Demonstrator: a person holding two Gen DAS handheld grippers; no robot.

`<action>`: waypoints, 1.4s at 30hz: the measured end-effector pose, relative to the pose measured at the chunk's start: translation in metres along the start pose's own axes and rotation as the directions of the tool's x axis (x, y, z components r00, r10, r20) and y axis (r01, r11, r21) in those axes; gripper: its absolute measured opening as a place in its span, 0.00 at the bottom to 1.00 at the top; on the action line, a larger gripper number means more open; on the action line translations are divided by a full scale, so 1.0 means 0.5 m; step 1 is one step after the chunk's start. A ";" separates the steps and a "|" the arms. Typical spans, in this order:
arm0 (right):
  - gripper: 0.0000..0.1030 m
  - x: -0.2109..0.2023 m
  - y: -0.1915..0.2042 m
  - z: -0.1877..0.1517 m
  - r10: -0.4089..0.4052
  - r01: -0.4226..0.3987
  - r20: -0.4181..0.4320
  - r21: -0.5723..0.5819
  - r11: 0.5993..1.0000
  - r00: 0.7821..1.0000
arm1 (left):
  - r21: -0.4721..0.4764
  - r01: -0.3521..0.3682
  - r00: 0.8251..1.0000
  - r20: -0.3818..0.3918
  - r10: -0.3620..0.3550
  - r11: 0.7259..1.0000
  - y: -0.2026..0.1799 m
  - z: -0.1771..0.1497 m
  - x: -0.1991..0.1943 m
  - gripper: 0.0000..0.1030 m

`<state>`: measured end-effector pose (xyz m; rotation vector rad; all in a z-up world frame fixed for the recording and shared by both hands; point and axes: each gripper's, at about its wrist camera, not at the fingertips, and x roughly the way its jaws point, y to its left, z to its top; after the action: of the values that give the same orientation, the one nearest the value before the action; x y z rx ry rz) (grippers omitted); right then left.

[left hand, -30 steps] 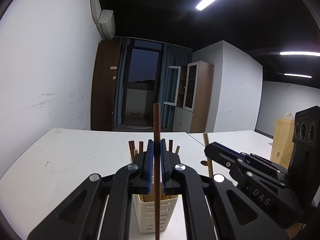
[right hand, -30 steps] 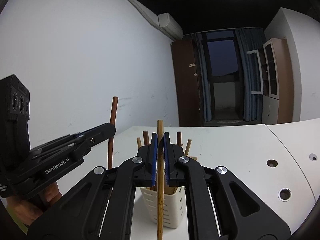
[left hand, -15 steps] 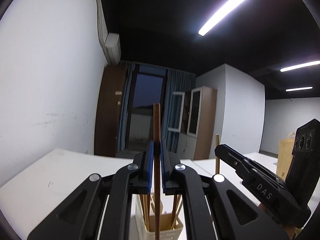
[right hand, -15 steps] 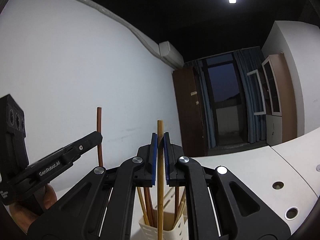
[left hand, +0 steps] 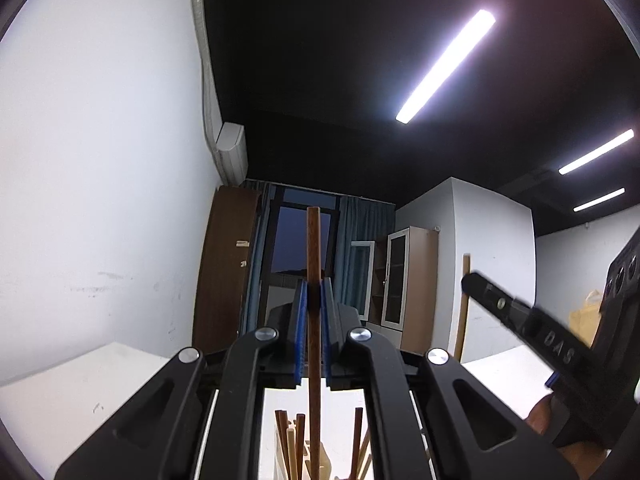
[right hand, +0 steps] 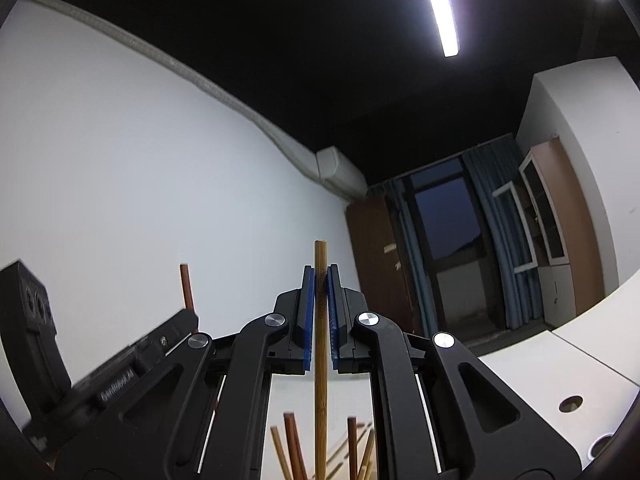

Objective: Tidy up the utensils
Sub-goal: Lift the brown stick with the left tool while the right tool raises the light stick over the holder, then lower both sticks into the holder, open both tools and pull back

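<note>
Our left gripper (left hand: 313,300) pinches a dark chopstick (left hand: 313,264) upright above the holder (left hand: 320,456), and our right gripper (right hand: 321,292) pinches a pale chopstick (right hand: 320,264). They look light, stiff and smooth (maybe slippery), so we hold them near the top.

Left gripper (left hand: 314,300): jaws clamped on a dark brown chopstick (left hand: 313,320), tilted upward. Right gripper (right hand: 320,292): jaws clamped on a bamboo chopstick (right hand: 320,340), tilted upward. Both side by side.

White letters "DAS" stand on the right tongs (left hand: 468,280)' arm; the blurred white lettering on the left tongs (right hand: 192,316)' arm is unreadable.
</note>
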<state>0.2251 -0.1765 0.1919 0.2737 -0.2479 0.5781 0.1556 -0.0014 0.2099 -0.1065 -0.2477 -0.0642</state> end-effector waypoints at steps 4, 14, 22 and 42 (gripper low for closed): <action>0.06 0.033 -0.002 -0.012 -0.001 0.001 0.021 0.000 1.000 1.000 | 0.009 -0.010 1.000 0.025 0.010 1.000 -0.002 -0.011 0.015 0.06; 0.06 0.088 -0.019 -0.080 -0.020 0.019 -0.024 -0.034 0.999 1.000 | 0.023 -0.034 0.999 -0.004 0.034 0.999 -0.007 -0.060 0.048 0.06; 0.06 0.083 -0.013 -0.092 -0.023 0.018 -0.081 -0.055 0.998 0.996 | 0.076 -0.033 0.999 -0.036 0.036 0.997 -0.019 -0.083 0.053 0.06; 0.06 0.071 -0.017 -0.117 -0.013 -0.002 -0.269 -0.056 0.998 0.963 | 0.014 0.004 0.981 -0.192 -0.001 1.000 0.037 -0.110 0.073 0.06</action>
<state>0.2675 -0.1469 0.1465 0.1391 0.0001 0.5954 0.2058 0.0088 0.1641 -0.0854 -0.0552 -0.0744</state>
